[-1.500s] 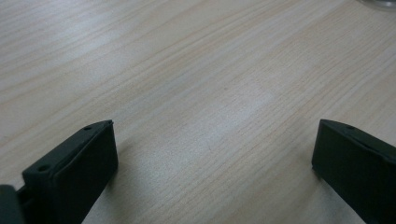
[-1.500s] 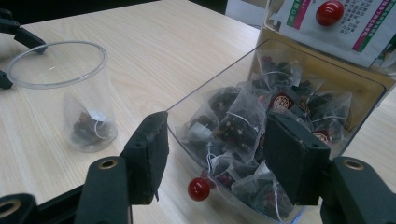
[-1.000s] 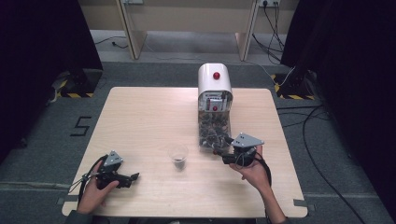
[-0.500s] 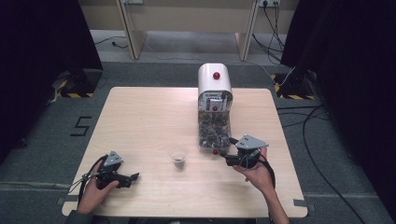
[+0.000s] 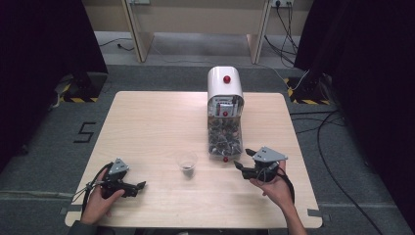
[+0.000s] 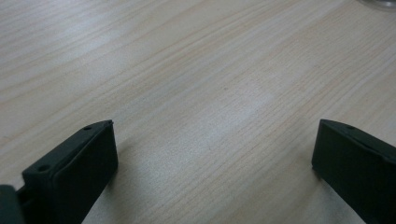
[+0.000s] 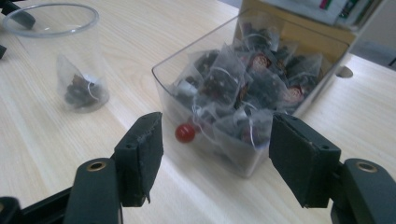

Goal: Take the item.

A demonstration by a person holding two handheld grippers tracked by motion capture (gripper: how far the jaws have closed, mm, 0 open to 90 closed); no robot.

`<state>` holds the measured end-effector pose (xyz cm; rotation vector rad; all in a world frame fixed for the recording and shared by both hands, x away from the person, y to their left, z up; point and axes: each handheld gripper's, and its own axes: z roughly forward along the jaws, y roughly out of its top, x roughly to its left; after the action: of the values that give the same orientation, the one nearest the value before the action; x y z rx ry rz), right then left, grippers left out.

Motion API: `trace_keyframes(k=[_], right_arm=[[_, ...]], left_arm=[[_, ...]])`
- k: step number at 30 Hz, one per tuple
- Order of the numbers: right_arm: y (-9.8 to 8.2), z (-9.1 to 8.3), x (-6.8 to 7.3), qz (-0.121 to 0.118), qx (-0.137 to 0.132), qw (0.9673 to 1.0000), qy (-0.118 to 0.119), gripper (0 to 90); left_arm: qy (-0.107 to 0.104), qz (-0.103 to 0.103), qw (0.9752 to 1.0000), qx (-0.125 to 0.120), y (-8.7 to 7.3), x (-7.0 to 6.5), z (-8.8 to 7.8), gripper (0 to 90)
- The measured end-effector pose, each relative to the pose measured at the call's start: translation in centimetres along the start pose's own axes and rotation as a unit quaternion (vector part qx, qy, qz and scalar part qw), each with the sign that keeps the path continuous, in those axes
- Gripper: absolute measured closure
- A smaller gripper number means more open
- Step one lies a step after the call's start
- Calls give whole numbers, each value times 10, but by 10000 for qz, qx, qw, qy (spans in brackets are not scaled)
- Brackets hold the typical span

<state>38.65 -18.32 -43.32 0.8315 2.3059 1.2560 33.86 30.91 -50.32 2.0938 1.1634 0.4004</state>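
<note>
**One tea bag in the cup, our jaws are empty**

Our right gripper (image 7: 212, 149) has just been opening its jaws and holds nothing. Before it stands the clear drawer (image 7: 243, 161) full of tea bags; one tea bag (image 7: 80, 91) already lies in the cup (image 7: 51, 32). Our left gripper (image 6: 212, 158) rests open on the table (image 6: 187, 70). We judge more bags may follow.

A black numeral five marking (image 5: 84, 132) lies on the grey carpet left of the table. Yellow-black hazard-striped bases (image 5: 78, 93) stand at far left and far right (image 5: 304, 93).

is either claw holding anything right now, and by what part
Nothing is held. The right claw stands open before the tea bag bin; the left claw is open over bare table.
</note>
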Motion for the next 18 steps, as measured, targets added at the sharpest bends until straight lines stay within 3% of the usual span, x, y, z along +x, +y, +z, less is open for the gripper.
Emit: trace_keyframes(k=[2, 6, 18], right_arm=[[-2, -4, 1, 120, -65, 9999, 95, 357], [-3, -3, 6, -48, 8, 9999, 108, 356], [-15, -4, 6, 46, 180, 9998, 105, 355]], left_arm=[[0, 0, 10000, 0, 0, 0, 0, 0], [0, -1, 10000, -1, 0, 0, 0, 0], [0, -1, 10000, -2, 0, 0, 0, 0]])
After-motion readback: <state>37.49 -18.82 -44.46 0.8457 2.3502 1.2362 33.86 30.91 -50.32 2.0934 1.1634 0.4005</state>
